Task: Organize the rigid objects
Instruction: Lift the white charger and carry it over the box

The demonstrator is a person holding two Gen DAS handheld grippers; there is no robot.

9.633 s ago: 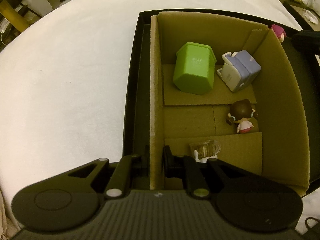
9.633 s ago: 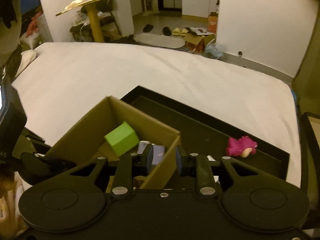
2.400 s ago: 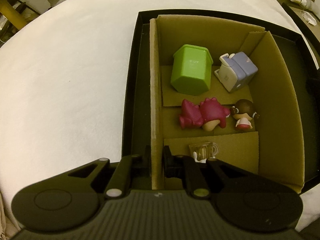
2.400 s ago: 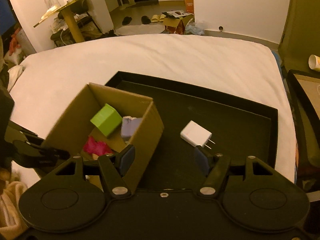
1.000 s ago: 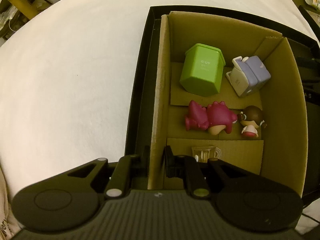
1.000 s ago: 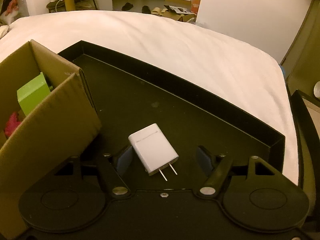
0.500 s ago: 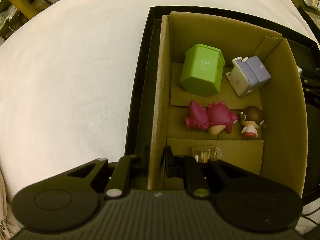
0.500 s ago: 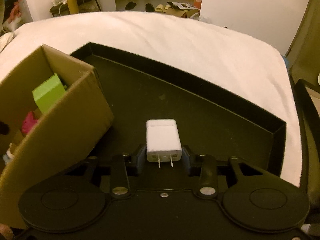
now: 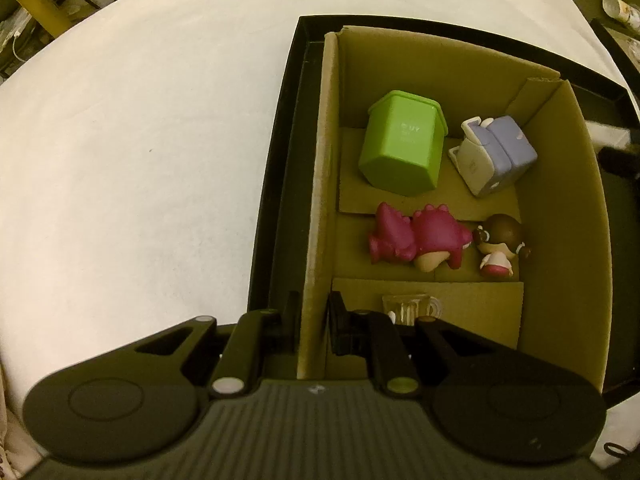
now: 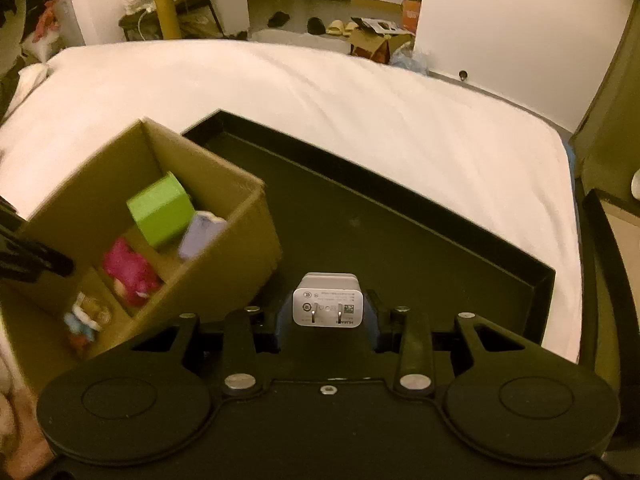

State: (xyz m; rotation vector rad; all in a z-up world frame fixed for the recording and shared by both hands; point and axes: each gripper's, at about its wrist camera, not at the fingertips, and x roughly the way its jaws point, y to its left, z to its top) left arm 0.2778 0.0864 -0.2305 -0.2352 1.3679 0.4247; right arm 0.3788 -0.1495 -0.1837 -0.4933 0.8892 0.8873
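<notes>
My left gripper point(image 9: 314, 316) is shut on the left wall of a cardboard box point(image 9: 320, 184). In the box lie a green house-shaped block point(image 9: 400, 150), a lilac and white toy point(image 9: 494, 154), a pink plush-like figure point(image 9: 416, 238), a small brown-haired doll point(image 9: 500, 244) and a clear glass mug point(image 9: 410, 306). My right gripper point(image 10: 328, 314) is shut on a white plug charger point(image 10: 328, 304), prongs facing the camera, lifted above the black tray point(image 10: 400, 248). The box point(image 10: 224, 276) sits to its left.
The black tray point(image 9: 276, 184) rests on a white bed point(image 10: 320, 92). A second dark tray edge point(image 10: 600, 264) lies at the right. Furniture, shoes and a cardboard box stand on the floor beyond the bed.
My right gripper closed on the white charger and lifted it off the tray, turning so the box shows more at left. The left gripper kept its hold on the box wall.
</notes>
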